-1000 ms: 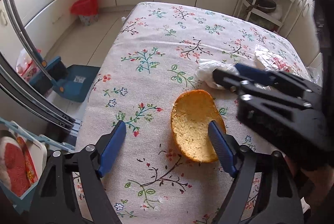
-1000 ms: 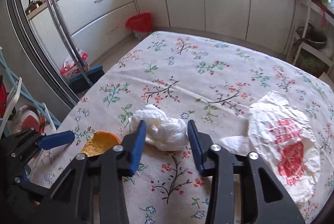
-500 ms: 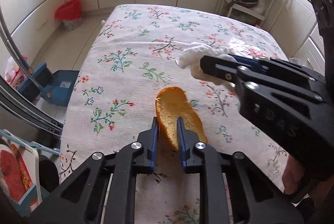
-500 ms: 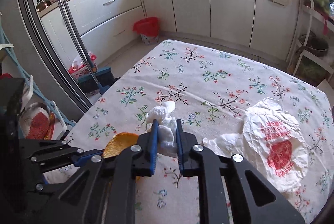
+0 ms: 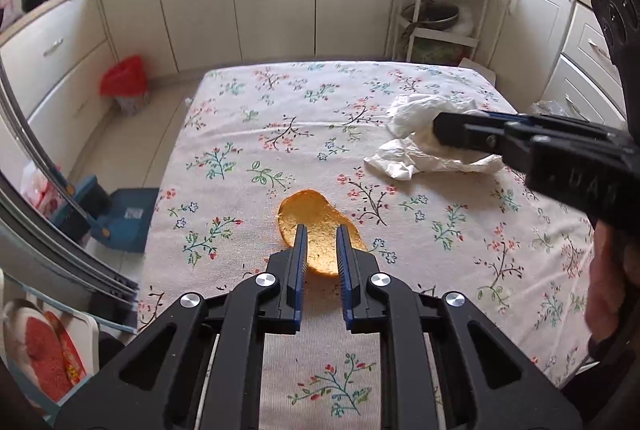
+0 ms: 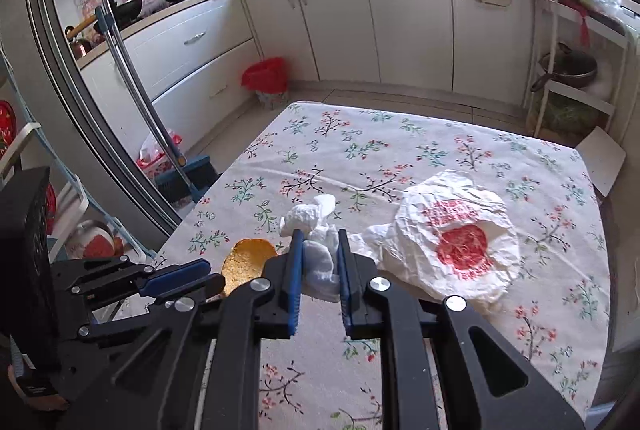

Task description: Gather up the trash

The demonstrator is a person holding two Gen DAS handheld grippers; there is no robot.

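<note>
Left gripper (image 5: 322, 250) clamped on orange peel (image 5: 316, 226) at frame centre, right gripper (image 6: 319, 254) clamped on crumpled tissue (image 6: 314, 226), white printed bag (image 6: 452, 238) right of centre on floral desk (image 6: 400, 157), red bin (image 6: 266, 79) upper left.

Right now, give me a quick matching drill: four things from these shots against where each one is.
Things:
1. orange peel
2. crumpled tissue
3. printed white bag
4. red-lined bin

Places:
A. on the floor by the cabinets
B. between the left gripper's pads
C. lying on the tablecloth, untouched
D. between the right gripper's pads

Pairs: 1-B, 2-D, 3-C, 4-A
</note>
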